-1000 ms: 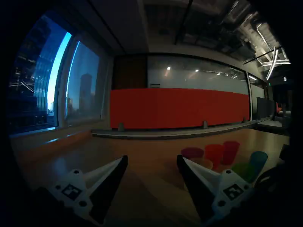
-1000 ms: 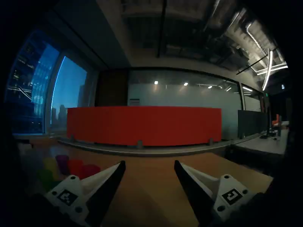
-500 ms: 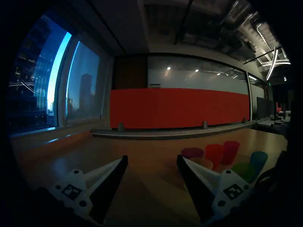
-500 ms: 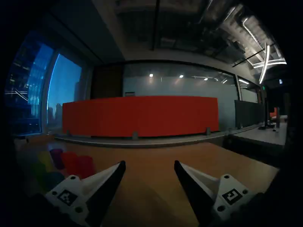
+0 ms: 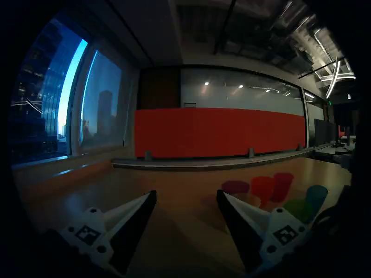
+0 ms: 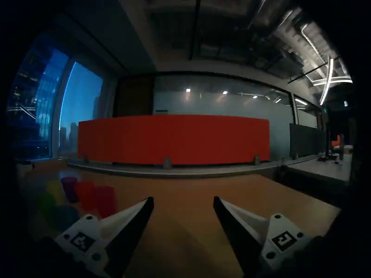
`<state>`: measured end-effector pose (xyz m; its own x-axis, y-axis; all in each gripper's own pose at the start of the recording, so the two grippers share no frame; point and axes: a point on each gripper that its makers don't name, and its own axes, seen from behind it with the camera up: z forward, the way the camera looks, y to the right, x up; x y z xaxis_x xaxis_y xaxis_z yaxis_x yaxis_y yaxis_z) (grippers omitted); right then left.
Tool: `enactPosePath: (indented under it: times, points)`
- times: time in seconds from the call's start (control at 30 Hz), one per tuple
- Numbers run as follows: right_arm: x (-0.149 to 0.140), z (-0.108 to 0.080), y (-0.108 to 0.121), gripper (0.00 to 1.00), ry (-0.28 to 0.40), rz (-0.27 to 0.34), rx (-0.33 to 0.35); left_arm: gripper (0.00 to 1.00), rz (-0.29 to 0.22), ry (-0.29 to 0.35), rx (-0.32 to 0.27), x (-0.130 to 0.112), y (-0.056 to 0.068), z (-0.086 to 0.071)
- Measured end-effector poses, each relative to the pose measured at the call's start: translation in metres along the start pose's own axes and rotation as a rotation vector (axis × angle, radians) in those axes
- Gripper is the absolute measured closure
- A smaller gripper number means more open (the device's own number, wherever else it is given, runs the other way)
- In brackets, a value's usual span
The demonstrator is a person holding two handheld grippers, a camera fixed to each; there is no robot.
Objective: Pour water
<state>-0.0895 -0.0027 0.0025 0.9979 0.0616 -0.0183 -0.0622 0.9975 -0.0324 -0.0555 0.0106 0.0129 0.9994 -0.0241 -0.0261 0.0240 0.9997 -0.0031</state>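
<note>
one long wooden table runs toward a wide red partition at the far edge, with tall windows on the left showing dusk towers. a small white sign on the glass wall above the partition is too small to read.

the left gripper hangs just over the table, its claw spread wide with nothing between the fingers. the right gripper is held the same way, spread and empty. each finger carries a square black-and-white code tag, a pattern and no letters.

six plastic cups stand upright in a tight cluster on the table: purple, red, pink, yellow, green and blue. in the left gripper view they sit near, to the right, just past the right finger; in the right gripper view they sit to the left, beside the left finger. whether any holds water, i cannot tell.
</note>
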Motion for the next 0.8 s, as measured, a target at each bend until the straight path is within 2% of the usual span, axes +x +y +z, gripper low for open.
enactPosePath:
  times: [0.8]
  points:
    - [-0.0004, -0.0027, 0.0012, 0.01, -0.001, 0.001, -0.001, 0.04, 0.000, 0.000, 0.000, -0.0005, -0.0004, -0.0003]
